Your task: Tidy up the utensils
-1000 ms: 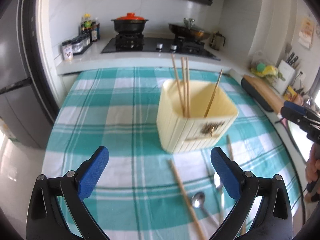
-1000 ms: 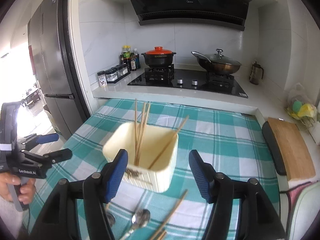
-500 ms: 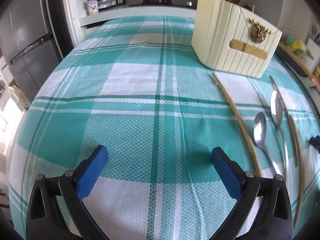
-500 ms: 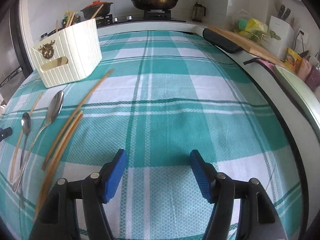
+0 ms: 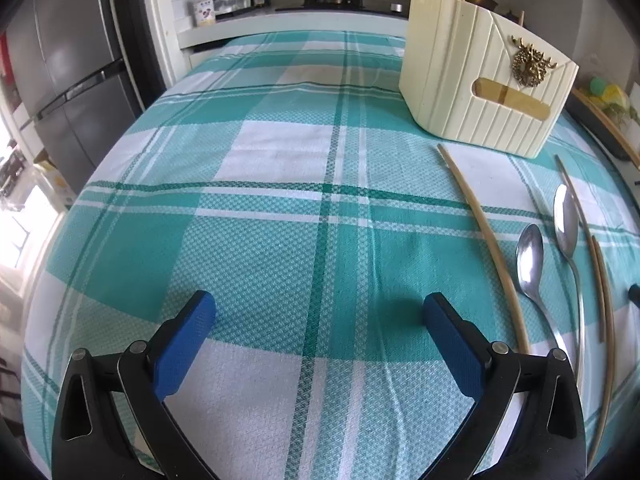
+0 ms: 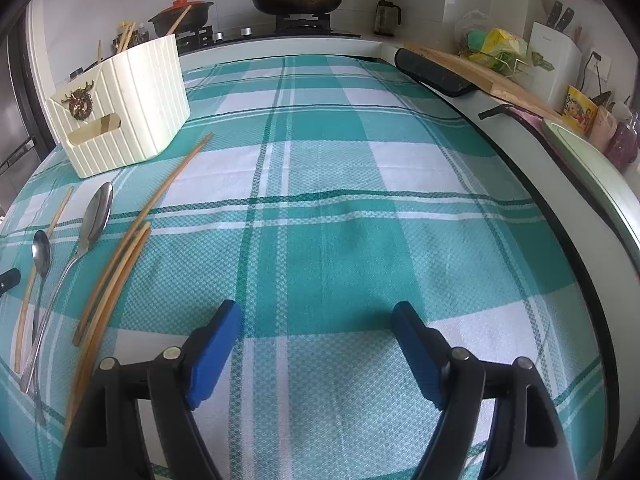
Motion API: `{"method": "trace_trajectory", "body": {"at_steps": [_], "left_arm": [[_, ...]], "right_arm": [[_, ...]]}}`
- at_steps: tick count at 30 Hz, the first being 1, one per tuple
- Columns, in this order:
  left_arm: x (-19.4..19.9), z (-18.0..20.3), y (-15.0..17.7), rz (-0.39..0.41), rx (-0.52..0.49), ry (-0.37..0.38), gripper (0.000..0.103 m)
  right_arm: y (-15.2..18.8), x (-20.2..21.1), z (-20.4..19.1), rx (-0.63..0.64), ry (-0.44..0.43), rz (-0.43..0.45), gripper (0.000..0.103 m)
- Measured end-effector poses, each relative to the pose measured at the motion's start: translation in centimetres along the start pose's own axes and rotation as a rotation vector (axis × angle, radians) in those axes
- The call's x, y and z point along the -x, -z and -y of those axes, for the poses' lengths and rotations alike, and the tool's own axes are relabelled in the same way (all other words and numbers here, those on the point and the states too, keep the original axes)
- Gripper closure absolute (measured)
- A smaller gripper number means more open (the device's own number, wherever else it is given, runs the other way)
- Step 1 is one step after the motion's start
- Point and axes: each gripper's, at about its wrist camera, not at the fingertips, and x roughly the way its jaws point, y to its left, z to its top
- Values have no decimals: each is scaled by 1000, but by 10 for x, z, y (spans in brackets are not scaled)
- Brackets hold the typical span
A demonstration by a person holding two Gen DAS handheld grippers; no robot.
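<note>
Spoons and chopsticks loose on checked counter near cream holder; left gripper jaws released, empty; right gripper jaws opening, empty.

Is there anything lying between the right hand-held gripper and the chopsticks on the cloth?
Nothing visible. The right hand-held gripper, jaws opening with nothing between them, sits over bare checked tablecloth. The loose chopsticks lie off to its left, with only cloth in between; the spoons are beyond them.
</note>
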Motion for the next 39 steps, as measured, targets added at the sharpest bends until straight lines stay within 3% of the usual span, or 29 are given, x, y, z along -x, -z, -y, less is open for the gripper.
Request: {"method": "trace_trajectory", "body": {"at_steps": [39], "left_arm": [[-1, 1, 0, -1, -2, -4, 0]], "right_arm": [[0, -1, 1, -16, -9, -5, 14]]}}
